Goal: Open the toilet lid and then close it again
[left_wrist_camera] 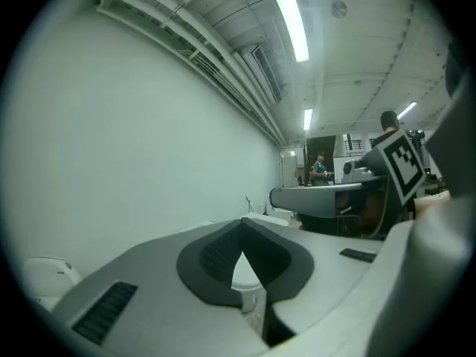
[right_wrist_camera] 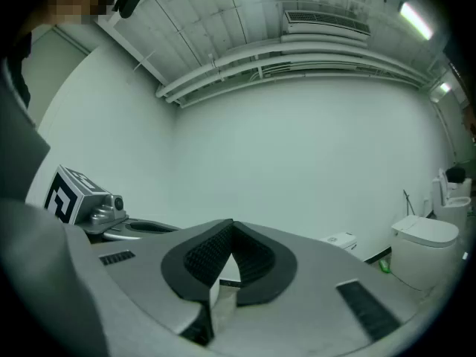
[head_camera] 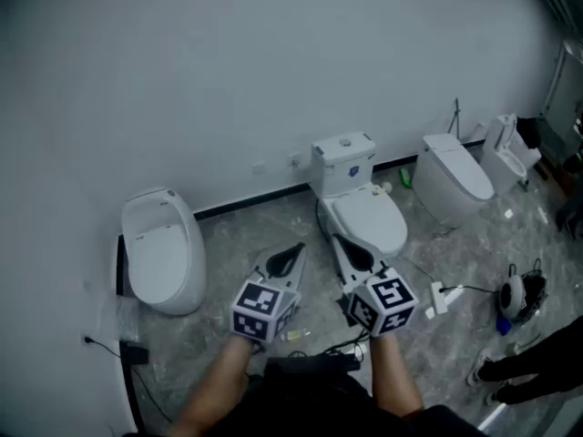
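Since both grippers are sitting clenched on nothing, I'm thinking the right gripper [head_camera: 337, 241] should be sliding its tips under the front lip of the toilet lid [head_camera: 369, 218]. That lid is lying shut on the tank toilet [head_camera: 344, 165] at the floor's far edge, against the white wall [head_camera: 228, 80]. I'm planning on swinging it up around the hinge, then easing it down, not dropping it. The left gripper [head_camera: 296, 249] is hovering just beside, over the grey marbled floor [head_camera: 228, 235]. An egg-shaped toilet [head_camera: 164, 248] is sitting further left along the wall, with a power strip [head_camera: 442, 297] nearer me.
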The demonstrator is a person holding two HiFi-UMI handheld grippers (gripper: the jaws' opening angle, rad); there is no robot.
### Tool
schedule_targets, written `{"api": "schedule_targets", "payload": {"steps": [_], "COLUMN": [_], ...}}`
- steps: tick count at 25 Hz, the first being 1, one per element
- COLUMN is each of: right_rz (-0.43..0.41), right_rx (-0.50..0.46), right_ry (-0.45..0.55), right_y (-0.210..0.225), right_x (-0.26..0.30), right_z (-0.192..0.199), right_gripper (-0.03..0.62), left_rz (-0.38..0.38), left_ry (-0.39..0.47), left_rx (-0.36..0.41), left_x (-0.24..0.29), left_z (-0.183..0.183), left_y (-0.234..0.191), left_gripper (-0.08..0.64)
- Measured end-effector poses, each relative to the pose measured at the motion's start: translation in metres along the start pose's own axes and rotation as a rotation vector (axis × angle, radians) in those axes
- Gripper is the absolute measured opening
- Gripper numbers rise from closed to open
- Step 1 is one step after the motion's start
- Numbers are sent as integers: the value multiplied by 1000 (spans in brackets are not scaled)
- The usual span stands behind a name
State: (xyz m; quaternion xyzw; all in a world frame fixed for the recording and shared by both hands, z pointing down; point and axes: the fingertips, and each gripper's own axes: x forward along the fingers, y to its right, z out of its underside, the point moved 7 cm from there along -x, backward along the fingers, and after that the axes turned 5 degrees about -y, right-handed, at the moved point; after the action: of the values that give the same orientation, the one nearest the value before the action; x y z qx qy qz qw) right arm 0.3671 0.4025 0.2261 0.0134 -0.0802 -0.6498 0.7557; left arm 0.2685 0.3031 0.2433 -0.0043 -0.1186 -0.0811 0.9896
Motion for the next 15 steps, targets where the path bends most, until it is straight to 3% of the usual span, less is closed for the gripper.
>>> {"api": "schedule_targets", "payload": {"steps": [15], "right_rz": [-17], "right_rx": [-2], "right_ry": [-2], "right_y": [-1], "right_x": [2], "right_z": [0], "right_gripper": [9], "left_rz": [-32], "left_ry": [-7], "left_rx": [-10], "left_x": [-5], "left_z": [3], "left_y": [-1], "left_gripper": [8]}}
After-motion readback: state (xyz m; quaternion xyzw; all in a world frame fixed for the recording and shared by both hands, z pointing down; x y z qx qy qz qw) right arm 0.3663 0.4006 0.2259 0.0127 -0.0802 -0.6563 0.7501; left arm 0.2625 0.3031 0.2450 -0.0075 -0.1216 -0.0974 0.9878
